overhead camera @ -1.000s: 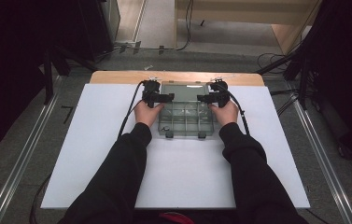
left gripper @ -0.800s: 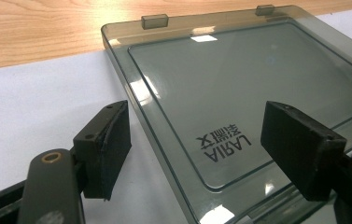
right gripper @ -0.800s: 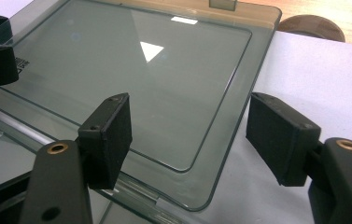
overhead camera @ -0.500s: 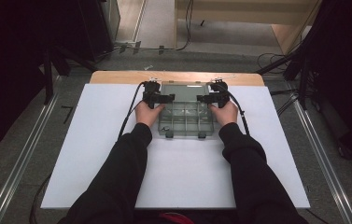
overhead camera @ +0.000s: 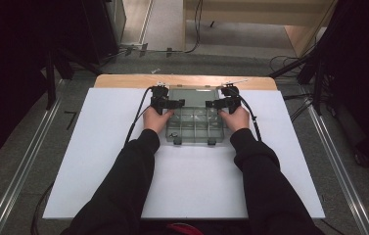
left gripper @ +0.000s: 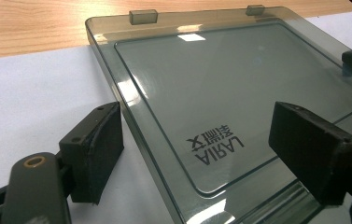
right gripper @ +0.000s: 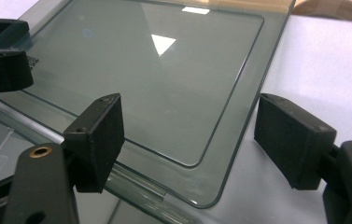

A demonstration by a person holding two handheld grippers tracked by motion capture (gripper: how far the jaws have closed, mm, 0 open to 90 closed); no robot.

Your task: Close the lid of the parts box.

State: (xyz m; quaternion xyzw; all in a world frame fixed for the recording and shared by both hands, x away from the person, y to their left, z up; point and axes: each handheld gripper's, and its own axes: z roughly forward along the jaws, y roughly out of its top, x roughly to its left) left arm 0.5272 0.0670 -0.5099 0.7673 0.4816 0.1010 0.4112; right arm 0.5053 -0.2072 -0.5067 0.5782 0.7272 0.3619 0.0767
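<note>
Dark writing [left gripper: 215, 144] on the see-through lid [left gripper: 220, 79], seen in the left gripper view. Stands upside down there. Looks like the letters "AIRAJ", with a few signs of another script above them, too hard to read. No other words to read anywhere.

One clear plastic box [overhead camera: 194, 128], open, in the far middle of the white sheet [overhead camera: 99, 161]. Split inside into little rooms, too small to count in the high view. One lid, thrown back and lying flat behind the box, reaching to the wooden table edge [overhead camera: 123, 81]. Two small tabs [left gripper: 143, 16] on the far rim of the lid. Two dark clasps [overhead camera: 177, 141] on the near side of the box.

Two grippers, one in each hand. Left gripper [overhead camera: 170, 103] at the left side of the lid, held by the left hand [overhead camera: 156, 119]. Spread wide and gripping nothing: one black jaw over the white sheet just beside the lid, the other over the lid, with the lid's edge in between. Right gripper [overhead camera: 217, 104] at the right side of the lid, held by the right hand [overhead camera: 236, 119]. Also spread wide and gripping nothing: one jaw over the lid, the other out over the white sheet, with the lid's rounded corner in between. Cannot tell if the jaws touch the lid.

Two black sleeves [overhead camera: 123, 186], coming in from the near side of the table.
</note>
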